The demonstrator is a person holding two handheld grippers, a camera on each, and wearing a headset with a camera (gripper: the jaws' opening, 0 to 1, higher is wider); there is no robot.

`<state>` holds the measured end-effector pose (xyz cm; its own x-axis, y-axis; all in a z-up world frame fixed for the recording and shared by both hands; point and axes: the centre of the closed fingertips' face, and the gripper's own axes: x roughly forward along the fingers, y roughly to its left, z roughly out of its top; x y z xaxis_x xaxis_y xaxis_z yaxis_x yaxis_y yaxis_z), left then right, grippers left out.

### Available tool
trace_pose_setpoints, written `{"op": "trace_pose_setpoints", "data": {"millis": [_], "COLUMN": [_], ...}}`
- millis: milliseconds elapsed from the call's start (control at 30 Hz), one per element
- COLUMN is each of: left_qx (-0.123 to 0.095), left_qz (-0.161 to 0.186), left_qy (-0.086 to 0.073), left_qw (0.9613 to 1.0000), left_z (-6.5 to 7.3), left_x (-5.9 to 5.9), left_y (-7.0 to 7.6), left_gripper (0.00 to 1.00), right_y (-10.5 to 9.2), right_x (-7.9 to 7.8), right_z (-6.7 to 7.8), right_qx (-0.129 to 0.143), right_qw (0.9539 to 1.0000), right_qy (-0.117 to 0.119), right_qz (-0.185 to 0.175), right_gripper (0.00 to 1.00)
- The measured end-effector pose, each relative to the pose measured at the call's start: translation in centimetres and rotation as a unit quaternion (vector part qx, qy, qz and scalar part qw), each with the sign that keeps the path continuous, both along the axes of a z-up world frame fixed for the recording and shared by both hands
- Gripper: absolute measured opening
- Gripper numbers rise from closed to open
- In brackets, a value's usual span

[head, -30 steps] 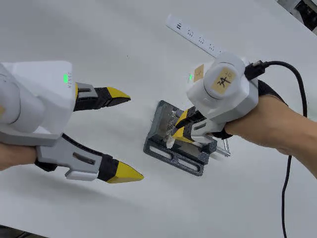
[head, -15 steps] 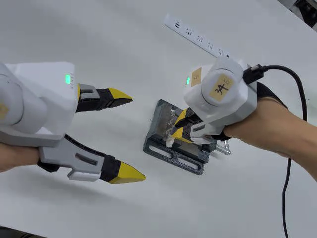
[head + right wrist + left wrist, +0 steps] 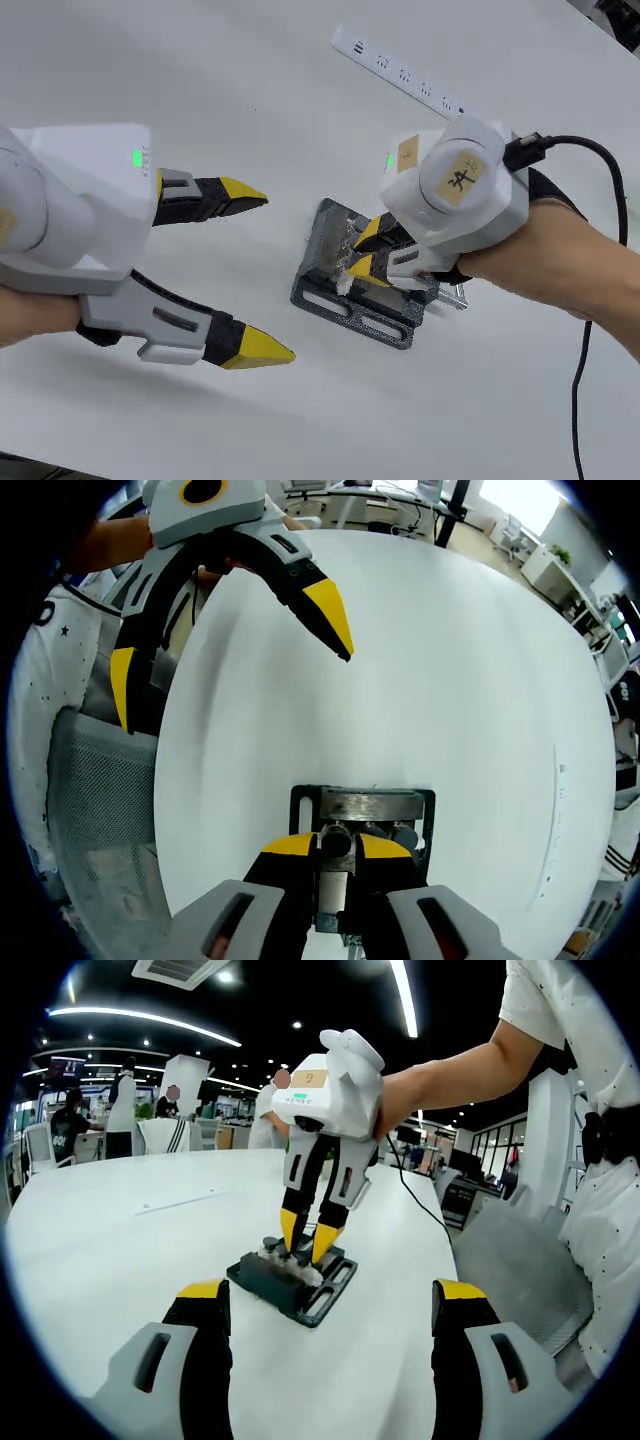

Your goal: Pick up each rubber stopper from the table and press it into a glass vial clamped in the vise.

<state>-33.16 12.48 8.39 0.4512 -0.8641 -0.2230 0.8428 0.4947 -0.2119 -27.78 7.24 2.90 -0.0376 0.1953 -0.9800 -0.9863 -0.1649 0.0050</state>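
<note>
- The right gripper [image 3: 360, 250] points down over the vise. Its yellow-tipped jaws are drawn close together and clenched on a dark rubber stopper [image 3: 335, 842].
- In the right gripper view the stopper shows as a round dark disc. A yellow tip touches it on either side, and it sits on the line of the vise's clamp.
- Two more round grey vial tops [image 3: 403, 835] stand just beside the held stopper, in the same clamped row. I cannot tell whether they are stoppered.
- The vise [image 3: 345, 310] is a dark grey block with slotted feet. It stands flat on the white counter [image 3: 250, 60], well in from every edge.
- Its metal screw [image 3: 455, 298] sticks out on the side under the right gripper's body.
- A bare forearm [image 3: 560, 260] carries the right gripper.
- A black cable [image 3: 585, 340] plugs into the back of the right gripper and trails across the counter toward the near edge.
- The left gripper [image 3: 256, 270] hangs above bare counter, on the side of the vise away from the screw and apart from it. Its jaws are spread wide and released, with nothing between them and the tips aimed toward the vise.
- In the left gripper view the vise and the right gripper's tips lie straight ahead, between its two open jaws.
- A white power strip [image 3: 400, 72] lies flat beyond the vise, toward the counter's far edge and well apart from both grippers.
</note>
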Motion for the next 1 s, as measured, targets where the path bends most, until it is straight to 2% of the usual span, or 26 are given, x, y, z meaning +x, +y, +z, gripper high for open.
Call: {"op": "trace_pose_setpoints", "data": {"millis": [200,333,567,1000], "left_qx": [0.003,0.005,0.007,0.013], "left_qz": [-0.001,-0.005,-0.01,-0.016], "left_qy": [0.001,0.001,0.003,0.005], "left_qw": [1.0,1.0,0.9999,0.9998], "left_z": [-0.1,-0.2,-0.3,-0.5], "left_x": [-0.1,-0.2,-0.4,-0.4], "left_y": [0.0,-0.1,-0.2,-0.2], "left_gripper": [0.82,0.82,0.82,0.82], "right_y": [0.4,0.0,-0.6,-0.6], "right_x": [-0.2,0.4,0.1,0.0], "right_z": [1.5,2.1,1.7,0.6], "right_qx": [0.026,0.038,0.049,0.05], "right_qw": [0.9995,0.9988,0.9975,0.997], "right_qy": [0.008,0.012,0.025,0.028], "right_qz": [-0.013,-0.03,-0.045,-0.051], "right_gripper": [0.09,0.07,0.0,0.0]}}
